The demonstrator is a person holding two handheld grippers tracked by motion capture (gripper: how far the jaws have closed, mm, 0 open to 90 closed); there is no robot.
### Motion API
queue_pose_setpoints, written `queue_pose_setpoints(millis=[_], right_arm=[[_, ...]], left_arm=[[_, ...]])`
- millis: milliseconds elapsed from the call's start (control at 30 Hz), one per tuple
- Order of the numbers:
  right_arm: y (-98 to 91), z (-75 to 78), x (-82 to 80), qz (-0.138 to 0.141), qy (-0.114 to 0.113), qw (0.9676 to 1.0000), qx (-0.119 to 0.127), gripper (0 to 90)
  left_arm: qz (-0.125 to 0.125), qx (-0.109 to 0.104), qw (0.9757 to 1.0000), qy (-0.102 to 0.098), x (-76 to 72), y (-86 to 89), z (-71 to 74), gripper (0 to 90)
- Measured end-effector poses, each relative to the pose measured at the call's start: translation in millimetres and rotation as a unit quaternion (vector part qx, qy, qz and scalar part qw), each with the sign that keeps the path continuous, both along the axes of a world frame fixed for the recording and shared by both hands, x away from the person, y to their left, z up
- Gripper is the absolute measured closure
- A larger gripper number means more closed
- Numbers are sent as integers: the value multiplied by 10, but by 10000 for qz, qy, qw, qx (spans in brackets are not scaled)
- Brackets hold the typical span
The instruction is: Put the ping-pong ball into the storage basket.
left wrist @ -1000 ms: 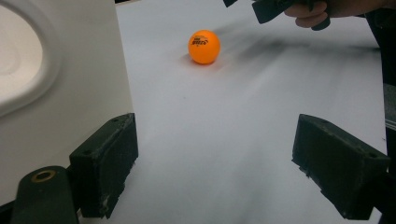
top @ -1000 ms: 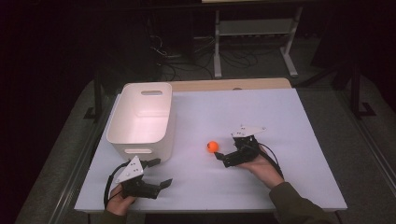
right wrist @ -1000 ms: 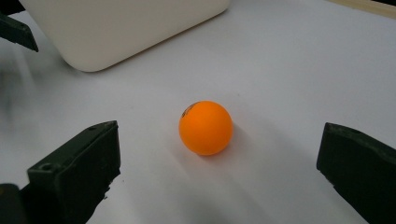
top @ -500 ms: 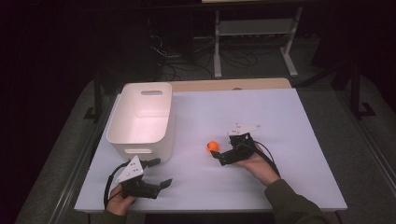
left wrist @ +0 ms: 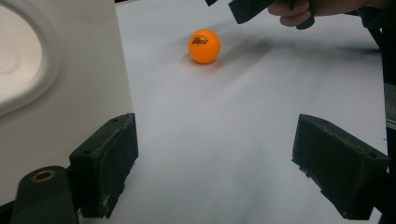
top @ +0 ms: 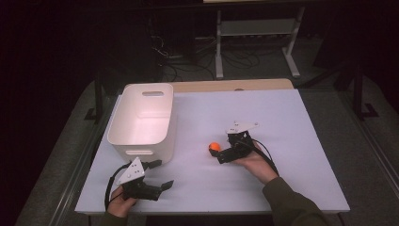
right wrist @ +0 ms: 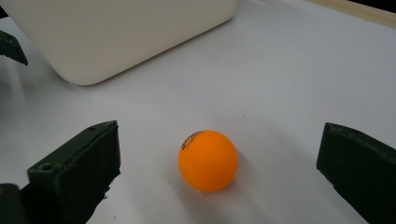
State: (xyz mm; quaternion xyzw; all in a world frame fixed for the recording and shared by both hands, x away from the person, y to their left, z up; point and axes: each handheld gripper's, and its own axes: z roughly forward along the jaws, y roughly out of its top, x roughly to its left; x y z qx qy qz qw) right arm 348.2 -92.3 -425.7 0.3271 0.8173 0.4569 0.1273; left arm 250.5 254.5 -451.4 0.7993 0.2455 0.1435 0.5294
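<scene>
An orange ball (top: 214, 147) lies on the white table (top: 282, 122), a little right of a white bin (top: 141, 120). My right gripper (top: 222, 149) stands open just right of the ball. In the right gripper view the ball (right wrist: 208, 160) rests on the table between the two spread jaws of that gripper (right wrist: 218, 140), touching neither. My left gripper (top: 163, 174) is open near the table's front left, below the bin, with nothing between its jaws. In the left gripper view the ball (left wrist: 204, 45) lies well ahead of this gripper (left wrist: 219, 154), with the right gripper (left wrist: 252, 7) beyond it.
The bin's wall (left wrist: 56, 93) stands close on the left of the left gripper, and the same bin (right wrist: 116, 32) lies beyond the ball in the right gripper view. A wooden strip (top: 230, 85) runs along the table's far edge. A metal stand (top: 254, 33) is on the floor behind.
The right gripper has edged slightly left, closer around the ball. The ball, the bin and the left gripper have not moved.
</scene>
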Motion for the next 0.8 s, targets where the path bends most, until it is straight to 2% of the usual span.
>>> queue_pose_setpoints(millis=[800], right_arm=[[140, 20, 95, 60, -72, 9999, 82, 0]], left_arm=[[-24, 10, 10000, -32, -8, -3, 0, 141]])
